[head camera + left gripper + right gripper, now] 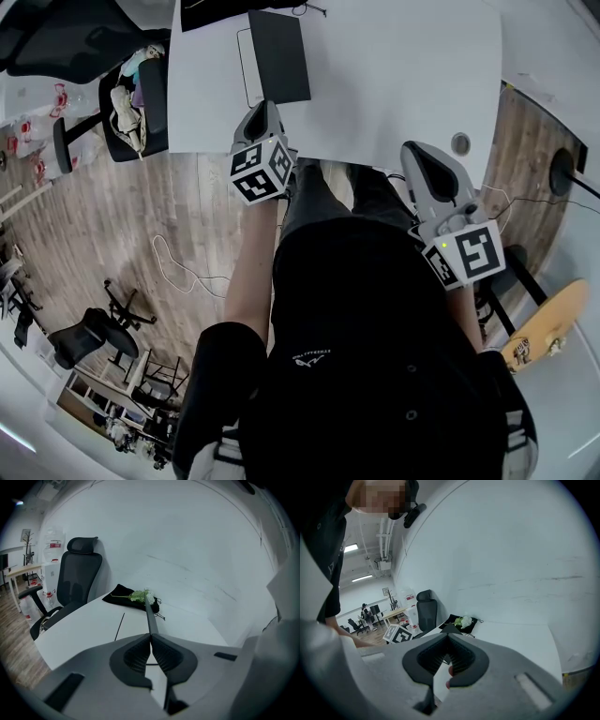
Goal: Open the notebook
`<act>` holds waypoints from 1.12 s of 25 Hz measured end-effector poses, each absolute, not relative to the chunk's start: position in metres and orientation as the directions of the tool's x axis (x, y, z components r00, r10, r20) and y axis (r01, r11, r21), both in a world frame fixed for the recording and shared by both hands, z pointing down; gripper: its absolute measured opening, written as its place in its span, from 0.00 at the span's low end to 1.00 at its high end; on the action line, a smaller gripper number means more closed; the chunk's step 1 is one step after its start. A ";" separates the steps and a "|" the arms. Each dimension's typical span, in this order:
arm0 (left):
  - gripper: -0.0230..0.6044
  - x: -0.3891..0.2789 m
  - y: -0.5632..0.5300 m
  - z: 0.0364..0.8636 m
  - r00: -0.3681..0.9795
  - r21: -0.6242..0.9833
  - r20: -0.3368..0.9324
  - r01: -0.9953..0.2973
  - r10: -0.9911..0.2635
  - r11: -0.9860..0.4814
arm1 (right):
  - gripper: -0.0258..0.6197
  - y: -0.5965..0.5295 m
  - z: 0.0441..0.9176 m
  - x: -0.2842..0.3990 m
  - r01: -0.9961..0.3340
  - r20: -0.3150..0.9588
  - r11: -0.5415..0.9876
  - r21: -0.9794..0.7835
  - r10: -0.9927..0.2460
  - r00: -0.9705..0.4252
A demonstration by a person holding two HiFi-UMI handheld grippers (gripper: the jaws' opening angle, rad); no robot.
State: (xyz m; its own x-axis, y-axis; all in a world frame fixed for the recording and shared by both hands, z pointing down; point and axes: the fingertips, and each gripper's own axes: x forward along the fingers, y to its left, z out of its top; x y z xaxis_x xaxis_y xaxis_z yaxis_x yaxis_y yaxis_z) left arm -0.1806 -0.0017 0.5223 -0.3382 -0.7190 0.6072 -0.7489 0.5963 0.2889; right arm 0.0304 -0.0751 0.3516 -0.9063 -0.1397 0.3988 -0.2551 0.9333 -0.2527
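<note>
White table (394, 84), wood floor (122, 225), black office chair (77, 581).

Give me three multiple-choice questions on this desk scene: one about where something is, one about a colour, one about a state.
1. The office chair nearest the table stands:
A) at the person's left of it
B) at the person's right of it
C) on top of it

2. The notebook's cover is:
A) black
B) red
C) yellow

3. The left gripper is:
A) wide open
B) shut on the cover's edge
C) lying flat on the table

Answers:
1 A, the head view shows it off the table's left side.
2 A, the cover looks black in the head view.
3 B, its jaws pinch the thin dark edge.
</note>
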 end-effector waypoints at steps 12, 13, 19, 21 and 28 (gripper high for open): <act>0.06 -0.163 -0.017 0.509 -0.308 0.276 0.580 -0.797 -0.754 0.537 | 0.05 -0.077 0.354 0.044 -0.285 0.402 0.924 -0.254 -0.167 -0.900; 0.06 -0.161 -0.018 0.508 -0.301 0.280 0.577 -0.800 -0.759 0.530 | 0.05 -0.078 0.354 0.046 -0.289 0.402 0.923 -0.255 -0.171 -0.899; 0.06 -0.152 -0.027 0.504 -0.257 0.304 0.564 -0.819 -0.784 0.487 | 0.05 -0.078 0.355 0.049 -0.311 0.402 0.914 -0.260 -0.190 -0.896; 0.06 -0.148 -0.031 0.502 -0.237 0.315 0.560 -0.825 -0.794 0.468 | 0.05 -0.079 0.355 0.050 -0.316 0.402 0.912 -0.261 -0.195 -0.895; 0.06 -0.131 -0.046 0.498 -0.163 0.328 0.544 -0.862 -0.823 0.387 | 0.05 -0.080 0.357 0.054 -0.332 0.407 0.907 -0.260 -0.210 -0.889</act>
State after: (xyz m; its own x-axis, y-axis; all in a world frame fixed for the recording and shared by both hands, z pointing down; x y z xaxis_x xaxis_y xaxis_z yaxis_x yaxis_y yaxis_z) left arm -0.1305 -0.0456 0.4976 -0.1627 -0.8230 0.5442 -0.8616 0.3873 0.3282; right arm 0.0543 -0.0797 0.3566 -0.8892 -0.2096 0.4066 -0.3325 0.9066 -0.2597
